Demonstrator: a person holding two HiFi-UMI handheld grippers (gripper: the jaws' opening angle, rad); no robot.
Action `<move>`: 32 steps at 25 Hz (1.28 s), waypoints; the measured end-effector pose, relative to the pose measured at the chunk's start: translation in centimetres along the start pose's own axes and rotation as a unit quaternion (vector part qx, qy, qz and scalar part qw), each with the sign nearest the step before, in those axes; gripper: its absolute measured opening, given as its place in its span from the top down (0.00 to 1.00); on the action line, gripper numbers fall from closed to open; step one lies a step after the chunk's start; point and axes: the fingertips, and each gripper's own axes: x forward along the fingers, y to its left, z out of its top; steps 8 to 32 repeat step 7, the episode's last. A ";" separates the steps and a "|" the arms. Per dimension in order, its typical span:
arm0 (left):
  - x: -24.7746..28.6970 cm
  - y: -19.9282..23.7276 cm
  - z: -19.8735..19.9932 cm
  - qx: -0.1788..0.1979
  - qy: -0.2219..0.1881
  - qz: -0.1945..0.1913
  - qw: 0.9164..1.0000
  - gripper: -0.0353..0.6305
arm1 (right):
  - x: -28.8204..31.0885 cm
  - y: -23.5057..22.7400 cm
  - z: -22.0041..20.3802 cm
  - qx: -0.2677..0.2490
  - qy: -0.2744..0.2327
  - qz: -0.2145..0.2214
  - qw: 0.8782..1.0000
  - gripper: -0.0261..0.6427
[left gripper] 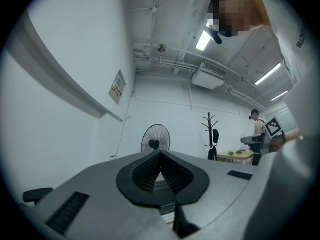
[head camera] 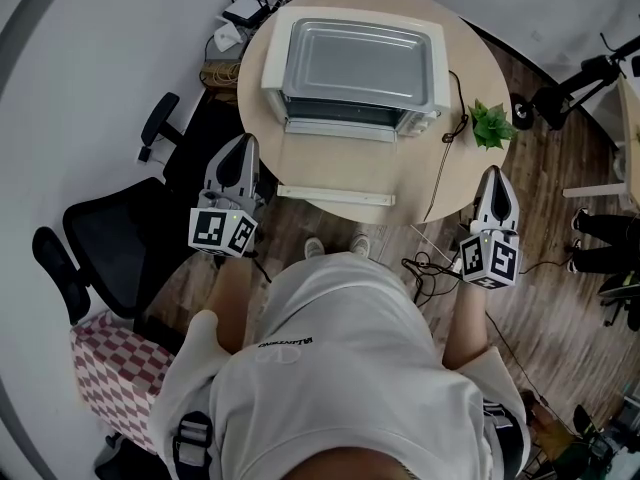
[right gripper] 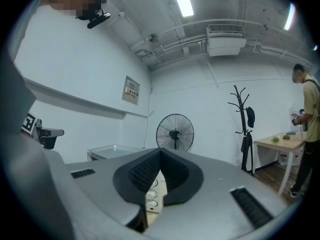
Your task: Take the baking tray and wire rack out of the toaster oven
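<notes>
- White-shirted person (head camera: 340,368) stands just below the camera, a gripper in each hand.
- Left gripper (head camera: 243,146): jaws pressed together on nothing, by the round table (head camera: 330,173), at its left edge.
- Toaster oven (head camera: 355,68) sits on that table, door closed; tray and rack hidden.
- Right gripper (head camera: 494,176): jaws clenched, empty, off the table's right edge.

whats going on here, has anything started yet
A person stands at a round table with a toaster oven on it, holding a gripper in each hand. The left gripper and the right gripper are both shut and empty, held short of the oven. Neither touches it.
</notes>
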 end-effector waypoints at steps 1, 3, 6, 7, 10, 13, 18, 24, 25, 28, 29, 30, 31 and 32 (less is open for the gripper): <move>-0.1 0.0 0.0 0.001 0.000 0.000 1.000 0.94 | -0.1 0.0 0.0 0.001 0.000 0.000 1.000 0.96; -0.3 0.1 -0.1 0.000 0.001 0.002 1.000 0.94 | -0.1 0.1 0.0 0.003 -0.001 0.002 1.000 0.96; -0.5 0.1 -0.4 -0.003 0.004 0.003 1.000 0.94 | -0.2 0.1 -0.1 0.005 -0.001 0.003 1.000 0.96; -0.5 0.1 -0.5 -0.004 0.004 0.004 1.000 0.94 | -0.3 0.1 -0.1 0.006 -0.001 0.003 1.000 0.96; -0.5 0.1 -0.5 -0.004 0.004 0.004 1.000 0.94 | -0.3 0.1 -0.1 0.006 -0.001 0.003 1.000 0.96; -0.5 0.1 -0.5 -0.004 0.004 0.004 1.000 0.94 | -0.3 0.1 -0.1 0.006 -0.001 0.003 1.000 0.96; -0.5 0.1 -0.5 -0.004 0.004 0.004 1.000 0.94 | -0.3 0.1 -0.1 0.006 -0.001 0.003 1.000 0.96; -0.5 0.1 -0.5 -0.004 0.004 0.004 1.000 0.94 | -0.3 0.1 -0.1 0.006 -0.001 0.003 1.000 0.96; -0.5 0.1 -0.5 -0.004 0.004 0.004 1.000 0.94 | -0.3 0.1 -0.1 0.006 -0.001 0.003 1.000 0.96; -0.5 0.1 -0.5 -0.004 0.004 0.004 1.000 0.94 | -0.3 0.1 -0.1 0.006 -0.001 0.003 1.000 0.96; -0.5 0.1 -0.5 -0.004 0.004 0.004 1.000 0.94 | -0.3 0.1 -0.1 0.006 -0.001 0.003 1.000 0.96; -0.5 0.1 -0.5 -0.004 0.004 0.004 1.000 0.94 | -0.3 0.1 -0.1 0.006 -0.001 0.003 1.000 0.96; -0.5 0.1 -0.5 -0.004 0.004 0.004 1.000 0.94 | -0.3 0.1 -0.1 0.006 -0.001 0.003 1.000 0.96; -0.5 0.1 -0.5 -0.004 0.004 0.004 1.000 0.94 | -0.3 0.1 -0.1 0.006 -0.001 0.003 1.000 0.96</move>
